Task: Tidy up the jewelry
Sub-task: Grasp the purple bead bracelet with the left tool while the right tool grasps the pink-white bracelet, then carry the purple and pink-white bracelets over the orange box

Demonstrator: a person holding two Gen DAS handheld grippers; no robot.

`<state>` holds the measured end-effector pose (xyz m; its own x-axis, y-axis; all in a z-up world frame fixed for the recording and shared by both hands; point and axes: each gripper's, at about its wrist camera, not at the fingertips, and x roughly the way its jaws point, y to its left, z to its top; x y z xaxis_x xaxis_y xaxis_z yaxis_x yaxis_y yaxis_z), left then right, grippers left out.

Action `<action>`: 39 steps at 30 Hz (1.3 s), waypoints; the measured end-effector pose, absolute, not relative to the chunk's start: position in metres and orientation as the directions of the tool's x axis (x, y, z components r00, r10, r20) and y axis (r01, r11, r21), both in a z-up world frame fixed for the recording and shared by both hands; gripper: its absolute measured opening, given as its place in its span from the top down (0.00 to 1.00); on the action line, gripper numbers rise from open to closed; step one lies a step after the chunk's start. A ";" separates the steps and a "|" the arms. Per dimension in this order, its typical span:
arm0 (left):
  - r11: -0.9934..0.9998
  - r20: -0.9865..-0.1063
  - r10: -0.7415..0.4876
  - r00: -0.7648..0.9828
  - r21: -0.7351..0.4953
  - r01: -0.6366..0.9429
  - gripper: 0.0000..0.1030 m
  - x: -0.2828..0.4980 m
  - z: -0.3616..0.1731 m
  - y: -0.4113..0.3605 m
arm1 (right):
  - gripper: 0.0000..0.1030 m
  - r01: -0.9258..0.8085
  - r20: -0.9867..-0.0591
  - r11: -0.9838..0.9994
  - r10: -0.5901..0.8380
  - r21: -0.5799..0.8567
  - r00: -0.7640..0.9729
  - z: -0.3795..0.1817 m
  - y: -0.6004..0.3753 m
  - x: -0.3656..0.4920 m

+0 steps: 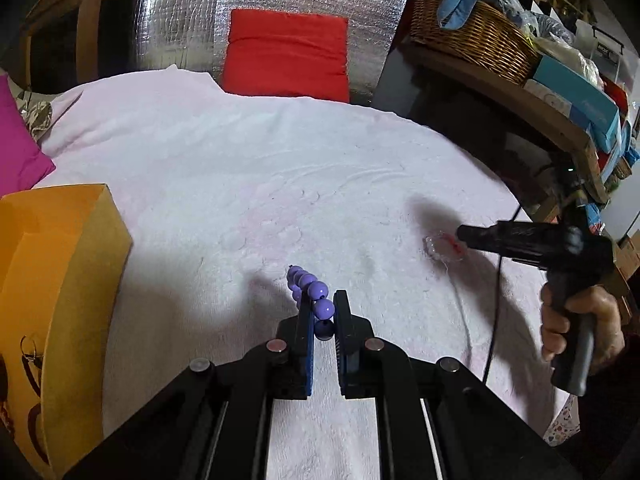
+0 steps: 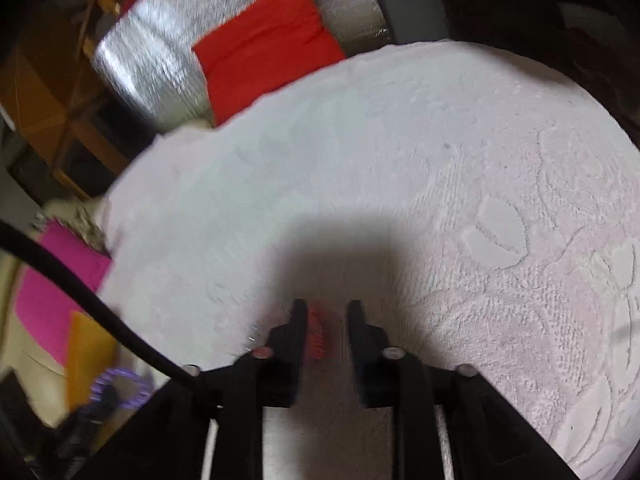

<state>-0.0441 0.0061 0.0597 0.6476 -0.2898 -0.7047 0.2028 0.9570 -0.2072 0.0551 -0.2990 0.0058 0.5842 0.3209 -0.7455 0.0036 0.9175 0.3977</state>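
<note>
A pink towel (image 1: 248, 168) covers the work surface, with a red cushion (image 1: 286, 54) and silver foil (image 1: 180, 12) behind its far edge and a magenta cushion (image 1: 20, 144) off its left side. On the right a wooden shelf (image 1: 532, 100) carries a wicker basket (image 1: 472, 40) with blue cloth in it and some boxes (image 1: 576, 96). Nothing lies between the two grippers on the towel except shadows and a black cable (image 1: 494, 300) trailing down from the right tool. The left gripper (image 1: 322, 304) reaches forward low over the towel, its fingers clamped on a string of purple beads (image 1: 316, 296); the beads curl up and forward out of the grip, clear of the fabric. The right gripper (image 1: 460, 236) comes in from the right side, pointing left, held by a hand (image 1: 580, 328) wrapped around its grip. Its tip sits at a clear bracelet (image 1: 442, 248) with a red part that lies on the towel. In the blurred right wrist view the fingers (image 2: 298, 320) stand apart, with a red piece (image 2: 318, 332) between them against the left one. An orange box (image 1: 60, 288) stands open at the left edge of the towel, near the left gripper; dark looped shapes show inside it, too unclear to name.
</note>
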 end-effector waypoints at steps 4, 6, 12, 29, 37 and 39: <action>0.968 -0.736 -0.251 0.629 -0.187 0.167 0.91 -0.036 0.050 0.015 | 0.73 -0.052 -0.769 0.970 0.221 0.238 0.600 -0.001 -0.275 0.055; 0.975 -0.757 -0.224 0.614 -0.177 0.137 0.90 -0.031 0.043 0.022 | 0.76 -0.091 -0.766 0.986 0.164 0.137 0.622 -0.001 -0.263 0.053; 0.966 -0.782 -0.254 0.570 -0.231 0.114 0.79 -0.018 0.030 0.026 | 0.92 -0.120 -0.724 0.990 0.138 0.077 0.675 0.009 -0.255 0.045; 0.968 -0.731 -0.252 0.634 -0.200 0.155 0.91 -0.026 0.045 0.006 | 0.92 -0.157 -0.569 0.869 0.433 0.468 0.700 0.044 -0.300 0.031; 0.956 -0.656 -0.294 0.695 -0.212 0.205 0.91 -0.054 0.077 0.009 | 0.92 -0.207 -0.510 0.847 0.471 0.490 0.720 0.068 -0.297 0.015; 0.954 -0.631 -0.299 0.716 -0.220 0.204 0.91 -0.064 0.088 0.013 | 0.92 -0.228 -0.497 0.845 0.480 0.484 0.723 0.075 -0.289 0.010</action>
<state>-0.0638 0.0130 0.0881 0.7157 -0.2988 -0.6313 0.2038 0.9539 -0.2203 0.0100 -0.2891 0.0754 0.7228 0.4801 -0.4971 -0.2283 0.8448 0.4839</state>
